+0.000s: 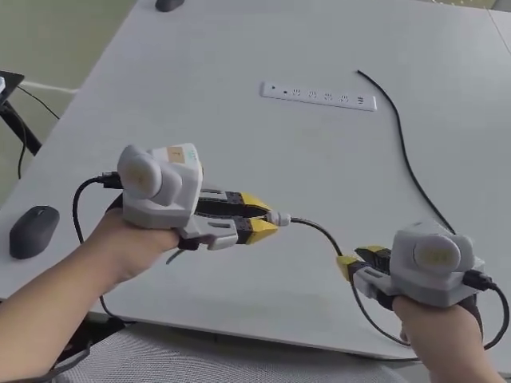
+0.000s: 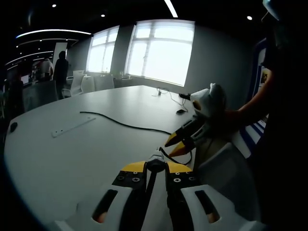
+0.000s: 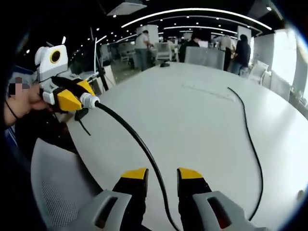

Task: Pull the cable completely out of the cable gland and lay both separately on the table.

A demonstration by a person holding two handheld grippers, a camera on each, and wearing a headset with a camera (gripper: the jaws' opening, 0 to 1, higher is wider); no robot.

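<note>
The white cable gland (image 1: 278, 217) is clamped between the yellow-tipped jaws of my left gripper (image 1: 262, 220), held above the table's near edge. In the left gripper view, the gland (image 2: 155, 158) sits at the tips of the left gripper (image 2: 155, 169). A black cable (image 1: 323, 232) leaves the gland and curves down to my right gripper (image 1: 348, 264). The cable (image 3: 144, 149) passes between the fingers of the right gripper (image 3: 162, 175), which stand apart on either side of it. The gland (image 3: 90, 101) and cable are still joined.
A white power strip (image 1: 319, 95) lies at the back of the white table (image 1: 200, 120). A long black cord (image 1: 407, 159) runs along the right side. A dark mouse (image 1: 33, 231) sits at the left edge. A mesh chair (image 1: 120, 359) stands below the front edge.
</note>
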